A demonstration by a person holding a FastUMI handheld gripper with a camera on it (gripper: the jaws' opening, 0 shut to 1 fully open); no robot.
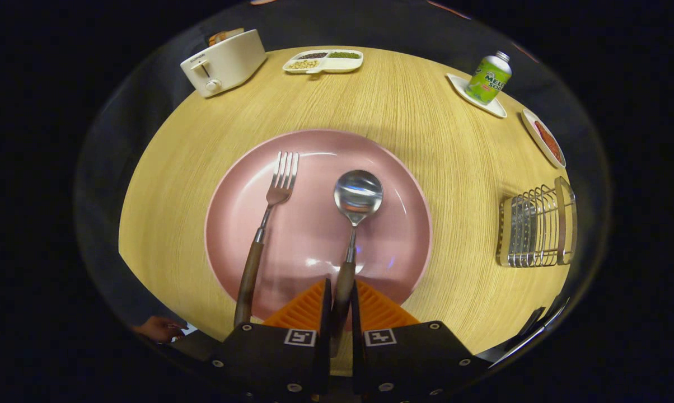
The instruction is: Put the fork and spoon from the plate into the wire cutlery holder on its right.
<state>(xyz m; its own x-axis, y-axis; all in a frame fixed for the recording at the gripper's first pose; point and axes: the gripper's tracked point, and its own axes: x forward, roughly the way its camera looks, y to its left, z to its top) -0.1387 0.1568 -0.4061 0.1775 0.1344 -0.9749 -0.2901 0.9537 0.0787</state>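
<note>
The gripper (340,305) presses on the spoon's (357,194) dark wooden handle; its bowl is polished, mirror-like metal. The fork (270,215) beside it looks the same. The plate (247,224) is glossy, the tabletop (404,106) matt wood grain, the cutlery holder (536,226) shiny wire.

The green can (488,79) on the white saucer (476,95) carries printed lettering. The toaster (224,61) bears a small brand mark, too small to read.

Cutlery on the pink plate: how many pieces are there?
2. The fork lies beside the spoon, whose handle sits between the gripper fingers, pressed by both.
</note>
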